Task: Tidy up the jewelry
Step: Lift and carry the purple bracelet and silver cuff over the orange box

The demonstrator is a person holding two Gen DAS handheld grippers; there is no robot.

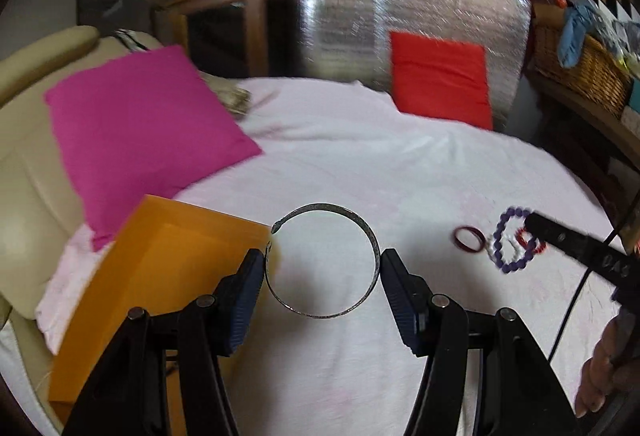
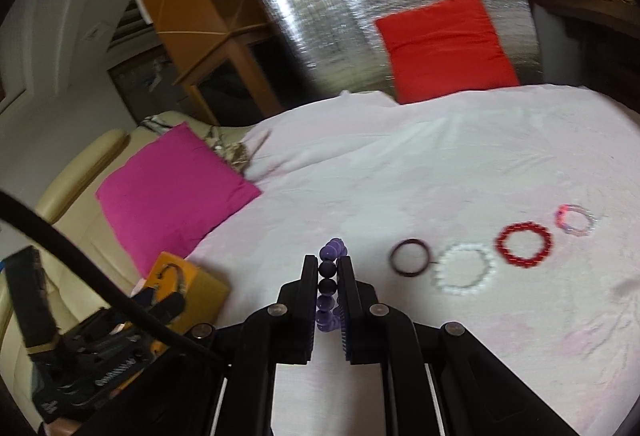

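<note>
Left wrist view: the left gripper (image 1: 322, 268) spans a silver bangle (image 1: 322, 260), one pad touching each side of the ring, above the pink sheet (image 1: 360, 156). An orange box (image 1: 160, 276) lies at 9 o'clock, its near edge just beside the bangle. At 3 o'clock, a dark ring (image 1: 468, 239) lies near the purple bead bracelet (image 1: 510, 240).

Right wrist view: the right gripper (image 2: 329, 276) is closed on the purple bead bracelet (image 2: 329, 276), beads clamped between both pads. From 2 to 3 o'clock lie the dark ring (image 2: 410, 257), white bracelet (image 2: 465, 270), red bracelet (image 2: 524, 245) and a pale pink bracelet (image 2: 576, 220), each apart. Open sheet extends toward 12 o'clock
</note>
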